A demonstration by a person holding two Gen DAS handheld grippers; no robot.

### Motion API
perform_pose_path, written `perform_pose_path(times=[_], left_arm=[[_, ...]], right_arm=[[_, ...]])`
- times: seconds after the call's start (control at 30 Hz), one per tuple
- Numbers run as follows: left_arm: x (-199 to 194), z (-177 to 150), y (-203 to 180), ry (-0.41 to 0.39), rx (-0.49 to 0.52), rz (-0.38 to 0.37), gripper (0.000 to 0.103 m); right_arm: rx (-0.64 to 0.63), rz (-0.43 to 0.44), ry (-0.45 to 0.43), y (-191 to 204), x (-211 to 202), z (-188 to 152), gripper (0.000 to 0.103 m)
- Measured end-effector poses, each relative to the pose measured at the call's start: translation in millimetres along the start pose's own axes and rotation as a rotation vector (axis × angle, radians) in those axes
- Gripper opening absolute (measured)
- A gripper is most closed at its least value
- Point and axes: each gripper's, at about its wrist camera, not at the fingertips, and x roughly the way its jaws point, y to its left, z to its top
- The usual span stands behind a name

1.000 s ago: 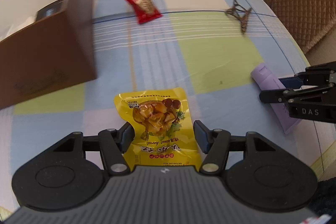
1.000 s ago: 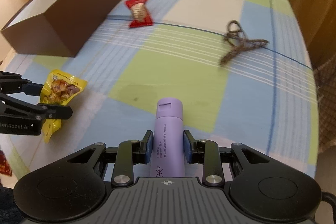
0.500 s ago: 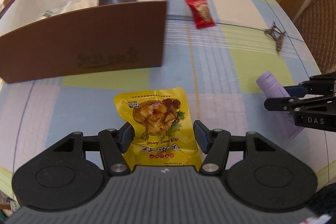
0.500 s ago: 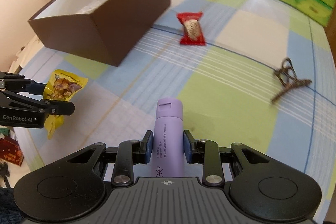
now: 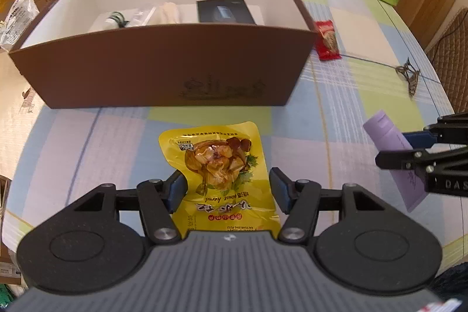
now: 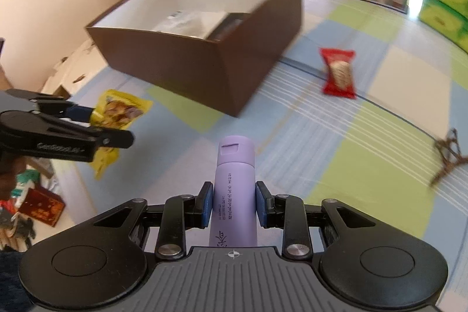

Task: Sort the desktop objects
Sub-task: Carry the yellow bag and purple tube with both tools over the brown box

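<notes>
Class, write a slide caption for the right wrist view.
Right gripper carries a purple tube toward the open brown box.

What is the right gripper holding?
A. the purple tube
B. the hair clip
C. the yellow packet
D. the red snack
A: the right gripper has its blue pads pressed on both sides of the purple tube; the left gripper has the yellow packet.
</notes>
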Motion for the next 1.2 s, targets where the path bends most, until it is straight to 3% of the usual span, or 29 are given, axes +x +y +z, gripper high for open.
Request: perform_pose_path(times=[0.67, 1.2], left_arm=[[-52, 18, 89, -0.139, -0.078, 0.01, 0.056], [-77, 56, 149, -0.248, -0.073, 0.021, 0.056]], right_arm=[[-0.134, 0.08, -0.083, 79, 24, 76, 0.027], [-0.096, 0.067, -0.169, 91, 29, 128, 0.027]])
